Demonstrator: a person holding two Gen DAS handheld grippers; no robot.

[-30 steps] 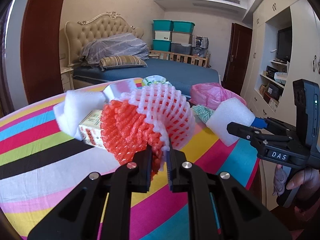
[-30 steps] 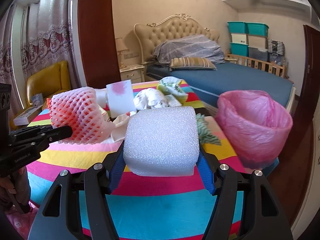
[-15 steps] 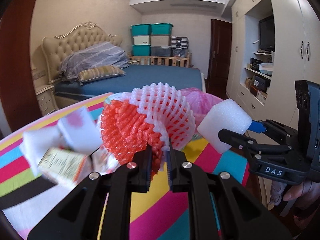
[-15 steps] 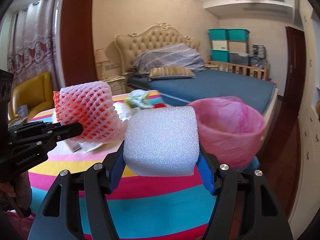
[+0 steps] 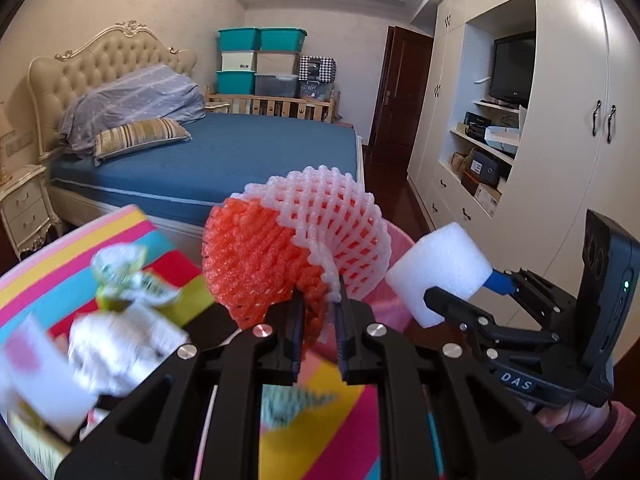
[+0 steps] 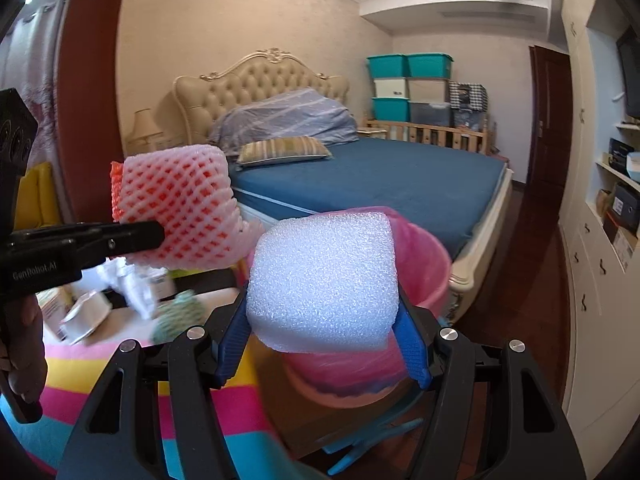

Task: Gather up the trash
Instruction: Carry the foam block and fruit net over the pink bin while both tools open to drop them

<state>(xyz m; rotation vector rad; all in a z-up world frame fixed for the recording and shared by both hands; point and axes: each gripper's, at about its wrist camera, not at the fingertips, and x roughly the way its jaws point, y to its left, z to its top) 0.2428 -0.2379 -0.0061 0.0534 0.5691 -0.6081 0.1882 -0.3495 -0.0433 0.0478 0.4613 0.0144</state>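
Observation:
My left gripper (image 5: 319, 312) is shut on a red and pale pink foam fruit net (image 5: 296, 244), pinching its lower edge; the net (image 6: 176, 208) hangs at the left in the right wrist view. My right gripper (image 6: 322, 308) is shut on a white foam block (image 6: 324, 280), which shows at the right of the left wrist view as a block (image 5: 438, 272). Just behind and below the block stands a bin lined with a pink bag (image 6: 424, 264); in the left wrist view the net hides most of the bin (image 5: 394, 308).
Crumpled wrappers (image 5: 120, 280), paper and a small carton (image 6: 84, 312) lie on the striped tablecloth (image 5: 328, 432) at the left. A blue bed (image 6: 380, 184) stands behind the bin. Cupboards and shelves (image 5: 488, 152) line the right wall.
Both grippers have swung right with their loads, away from the table's litter, and now hang close to the pink-lined bin. Neither grip has changed.

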